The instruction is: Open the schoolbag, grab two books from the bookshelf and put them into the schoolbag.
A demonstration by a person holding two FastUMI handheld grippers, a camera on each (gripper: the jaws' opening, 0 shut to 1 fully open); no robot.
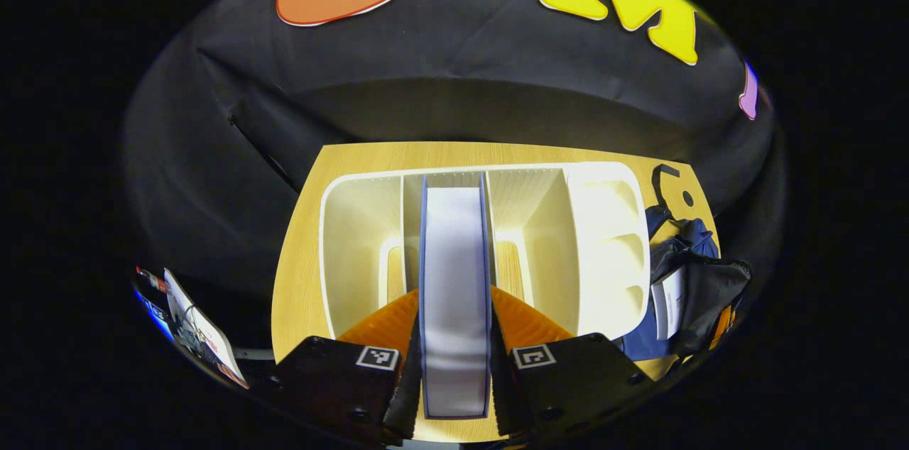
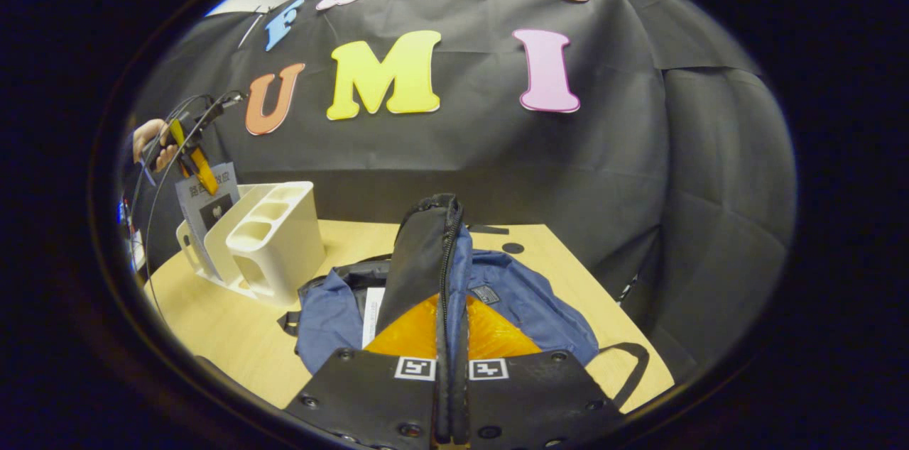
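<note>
My left gripper (image 1: pixel 454 297) is shut on a book (image 1: pixel 454 280) with blue covers and white page edges, held upright over the middle slot of the white bookshelf (image 1: pixel 611 237). In the right gripper view that book (image 2: pixel 202 209) stands at the shelf (image 2: pixel 277 237), with the left gripper (image 2: pixel 192 152) and a hand (image 2: pixel 145 138) above it. My right gripper (image 2: pixel 449 315) is shut on the black zippered flap (image 2: pixel 426 251) of the blue schoolbag (image 2: pixel 525 301) and holds it raised. The bag (image 1: pixel 696 280) lies right of the shelf, with something white (image 2: pixel 373 315) in its opening.
Shelf and bag rest on a wooden table (image 2: pixel 213 322) against the black cloth wall. A bag strap (image 2: pixel 628 365) loops near the table's right front edge. Beyond the table's left edge sits a cluttered board (image 1: pixel 192 326). The shelf's right side has small round compartments (image 1: pixel 614 251).
</note>
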